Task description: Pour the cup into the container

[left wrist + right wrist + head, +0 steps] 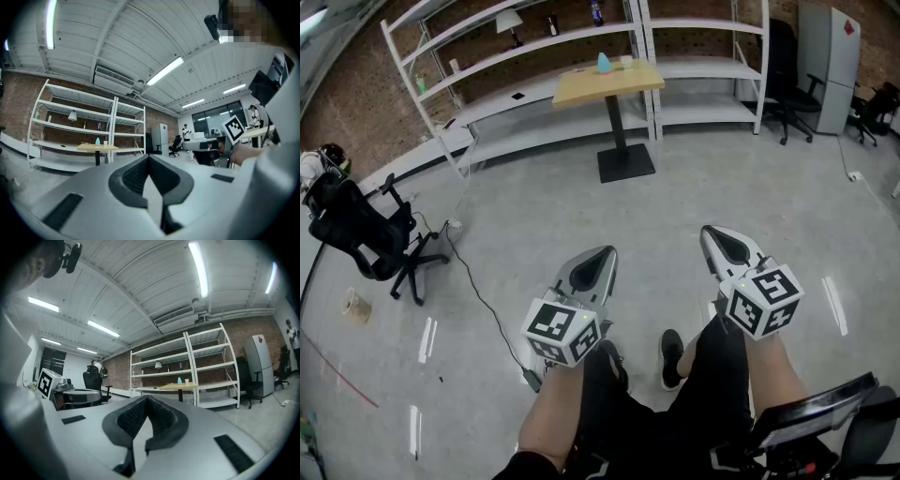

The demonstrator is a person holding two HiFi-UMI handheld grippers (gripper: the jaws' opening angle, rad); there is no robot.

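- Left gripper (602, 258), right gripper (717, 239): pale grey, with black-and-white checked cubes.
- Tabletop (609, 86) ahead: pale yellow.
- Container (604, 63): turquoise.
- Cup (625, 62): white.
- Shelves (703, 67): white.
- Wall (347, 94): red-brown brick.

The pale cup (625, 62) and blue thing (604, 63), perhaps a container, are too small to tell.

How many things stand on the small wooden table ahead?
2: a blue container near the far edge of the table, and a pale cup just right of it. Anything smaller or flat there is too far off to tell.
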